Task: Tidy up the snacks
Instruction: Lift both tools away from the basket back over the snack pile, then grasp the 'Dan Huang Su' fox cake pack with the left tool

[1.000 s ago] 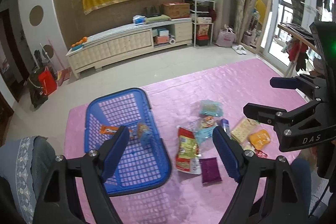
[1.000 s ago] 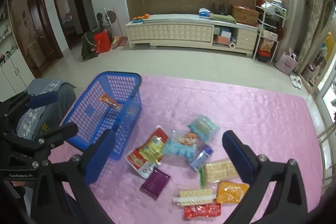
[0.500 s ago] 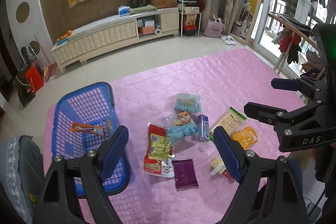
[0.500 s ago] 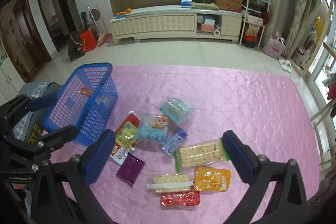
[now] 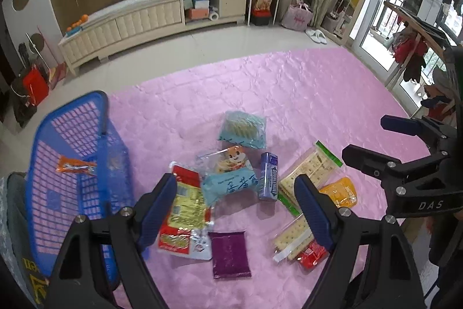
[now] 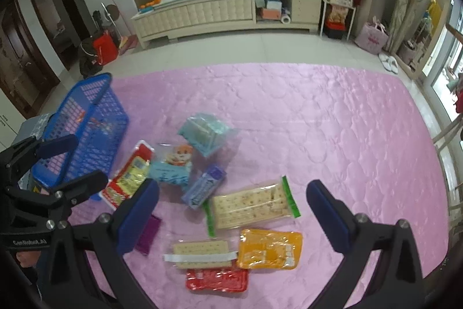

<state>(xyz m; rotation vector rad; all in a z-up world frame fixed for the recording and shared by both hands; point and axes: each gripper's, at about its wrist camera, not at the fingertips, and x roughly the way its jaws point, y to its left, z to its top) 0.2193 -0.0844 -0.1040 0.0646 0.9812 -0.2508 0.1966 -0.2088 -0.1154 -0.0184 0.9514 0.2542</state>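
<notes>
Left wrist view: left gripper (image 5: 235, 203) has its fingers (image 5: 157, 209) spread wide and empty, above the snack pile on the pink mat (image 5: 289, 94).
Nearest to left: the light-blue packet (image 5: 230, 186) and the red-and-yellow packet (image 5: 185, 215) lie between and just below the fingers; the blue basket (image 5: 72, 193) sits to their left.
Right wrist view: right gripper (image 6: 233, 215) is also wide open, holding nothing.
Nearest to right: the green-edged cracker pack (image 6: 251, 206), long axis running across from finger to finger; the orange pouch (image 6: 269, 249) lies nearer the camera.
</notes>
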